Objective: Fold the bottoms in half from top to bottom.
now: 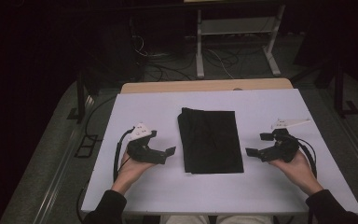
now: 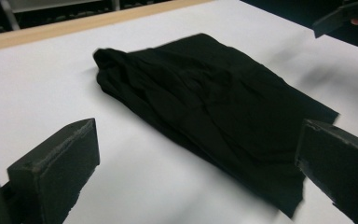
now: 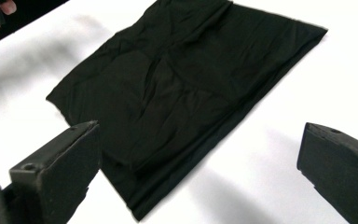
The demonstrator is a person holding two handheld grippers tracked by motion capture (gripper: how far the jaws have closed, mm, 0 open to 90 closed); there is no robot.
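Observation:
A black folded cloth (image 1: 210, 140) lies flat in the middle of the white table (image 1: 270, 102), its long side running away from me. My left gripper (image 1: 162, 143) rests on the table just left of the cloth, open, jaws pointing at it. On the cloth's other side my right gripper (image 1: 257, 144) is open too and also faces it. In the left gripper view the cloth (image 2: 205, 107) lies ahead of the wide-apart left gripper (image 2: 198, 135). The right gripper view has the cloth (image 3: 182, 88) just beyond the right gripper (image 3: 200, 135). Nothing is held.
A wooden strip (image 1: 205, 86) runs along the table's far edge. Beyond it, a white metal frame (image 1: 235, 42) and loose cables (image 1: 168, 65) stand on the dark floor. The right gripper (image 2: 349, 21) appears far off in the left gripper view.

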